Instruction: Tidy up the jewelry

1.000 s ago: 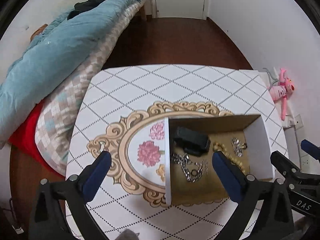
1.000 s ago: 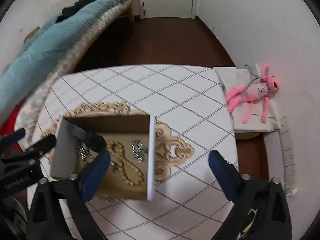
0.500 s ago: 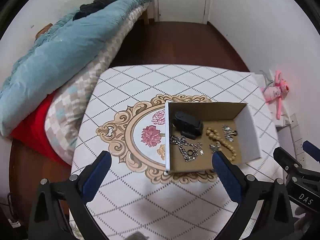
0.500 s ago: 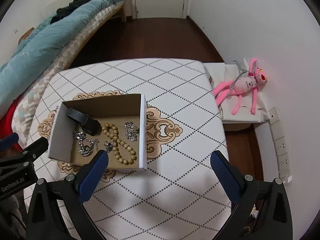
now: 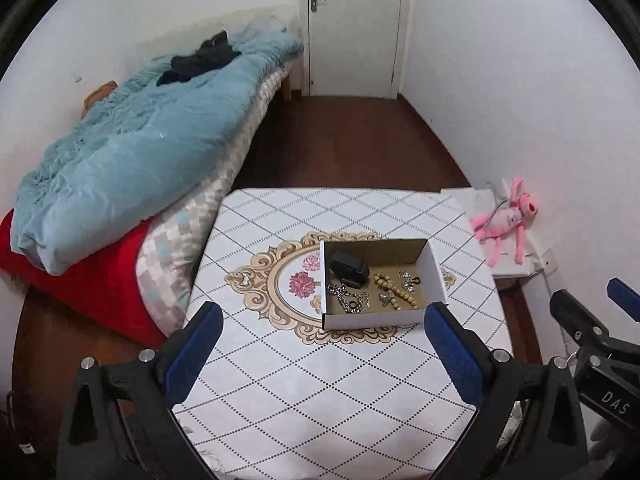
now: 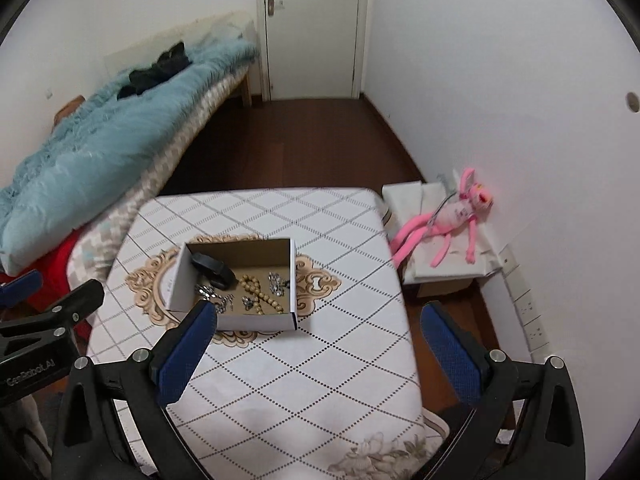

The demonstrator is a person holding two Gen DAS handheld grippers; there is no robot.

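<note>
Left wrist view: "DAS"-lettered right gripper (image 5: 618, 302) and left gripper (image 5: 320, 328), fingers released, over diamond-patterned counter (image 5: 320, 380) with jewelry box (image 5: 434, 276), bed (image 5: 132, 152) beside.

Box (image 5: 434, 276) sits on table (image 5: 320, 380), roughly mid-table, toward the far half. In the box: watch (image 5: 349, 268) at far left corner, chain (image 5: 347, 300) in front of it, bead bracelet (image 5: 394, 290) right of both, small earrings (image 5: 408, 280) right of the beads. Bed (image 5: 132, 168) left of the box, beside the table. Plush toy (image 5: 506, 220) right of the box, off the table. Door (image 5: 354, 28) far behind.
</note>
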